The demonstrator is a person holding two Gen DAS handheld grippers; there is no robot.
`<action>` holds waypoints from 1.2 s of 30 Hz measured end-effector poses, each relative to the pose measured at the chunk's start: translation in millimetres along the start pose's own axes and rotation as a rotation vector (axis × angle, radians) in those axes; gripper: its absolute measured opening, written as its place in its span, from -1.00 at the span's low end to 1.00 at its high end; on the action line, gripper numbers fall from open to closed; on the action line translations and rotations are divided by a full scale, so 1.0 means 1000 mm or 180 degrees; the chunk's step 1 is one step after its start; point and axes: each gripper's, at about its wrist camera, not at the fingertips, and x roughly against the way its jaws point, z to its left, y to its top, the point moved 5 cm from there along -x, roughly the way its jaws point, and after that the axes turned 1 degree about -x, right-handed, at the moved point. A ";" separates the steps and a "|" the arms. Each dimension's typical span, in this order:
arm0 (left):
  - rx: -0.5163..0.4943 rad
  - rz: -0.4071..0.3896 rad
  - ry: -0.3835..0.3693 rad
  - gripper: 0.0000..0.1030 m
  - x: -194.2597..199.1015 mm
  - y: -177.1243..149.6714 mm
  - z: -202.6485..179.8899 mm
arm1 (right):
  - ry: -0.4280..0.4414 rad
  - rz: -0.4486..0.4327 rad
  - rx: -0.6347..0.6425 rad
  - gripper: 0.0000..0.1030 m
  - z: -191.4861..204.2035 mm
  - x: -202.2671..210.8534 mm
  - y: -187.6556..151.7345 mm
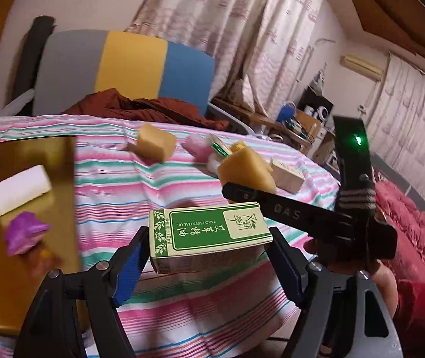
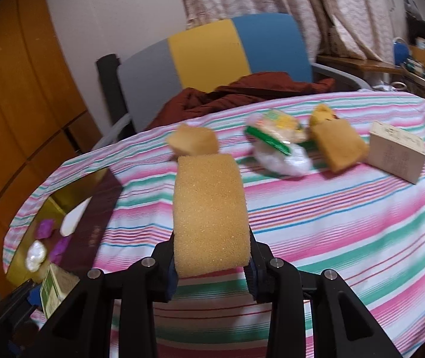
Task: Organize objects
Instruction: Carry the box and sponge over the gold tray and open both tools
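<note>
My left gripper (image 1: pixel 209 252) is shut on a green and cream essential-oil box (image 1: pixel 209 235), held lengthwise between its blue pads above the striped cloth. That box (image 2: pixel 52 289) also shows at the bottom left of the right wrist view. My right gripper (image 2: pixel 211 265) is shut on a long yellow sponge (image 2: pixel 209 211) that sticks up and forward from the jaws. A gold tray (image 1: pixel 42 155) lies at the left of the table; a white block (image 1: pixel 21 189) and a purple lump (image 1: pixel 24 234) rest in it.
On the striped tablecloth (image 2: pixel 346 217) lie a sponge piece (image 2: pixel 194 141), a plastic packet (image 2: pixel 275 140), another sponge (image 2: pixel 337 144) and a cream box (image 2: pixel 397 152). Behind stands a grey, yellow and blue chair (image 2: pixel 212 50) with a brown jacket (image 2: pixel 242 92). A red sleeve (image 1: pixel 421 307) is at the right.
</note>
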 end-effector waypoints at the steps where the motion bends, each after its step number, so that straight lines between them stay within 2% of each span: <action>1: 0.0027 -0.0017 0.0020 0.52 0.003 0.001 0.005 | 0.0048 0.0004 0.0005 -0.30 0.007 0.000 0.000; 6: 0.0208 -0.0158 0.0280 0.52 0.034 0.009 0.047 | 0.0348 0.0062 0.0035 -0.30 0.044 0.000 -0.002; 13: 0.0516 -0.0231 0.0750 0.52 0.068 0.006 0.115 | 0.0808 0.0144 0.0335 -0.30 0.115 0.005 -0.010; 19: 0.0670 -0.0069 0.1134 0.52 0.079 -0.007 0.161 | 0.1034 0.0283 0.0632 -0.30 0.161 0.004 -0.029; 25: 0.0875 0.0123 0.1316 0.52 0.078 -0.023 0.186 | 0.1121 0.0486 0.0768 -0.27 0.182 -0.006 -0.049; 27: 0.0828 0.0151 0.1394 0.52 0.076 -0.024 0.187 | 0.1099 0.0546 0.0804 -0.27 0.183 -0.011 -0.053; 28: 0.0809 0.0165 0.1414 0.52 0.076 -0.025 0.186 | 0.1125 0.0583 0.0813 -0.21 0.184 -0.013 -0.056; 30: 0.0817 0.0178 0.1418 0.54 0.073 -0.025 0.186 | 0.1117 0.0601 0.0794 0.11 0.183 -0.015 -0.059; 31: 0.0805 0.0190 0.1448 0.54 0.073 -0.025 0.186 | 0.1112 0.0588 0.0755 0.38 0.182 -0.015 -0.059; 32: 0.0786 0.0208 0.1493 0.54 0.073 -0.025 0.185 | 0.1149 0.0564 0.0701 0.44 0.180 -0.014 -0.057; 36: 0.0690 0.0179 0.1551 0.55 0.075 -0.025 0.180 | 0.1119 0.0513 0.0633 0.44 0.173 -0.013 -0.053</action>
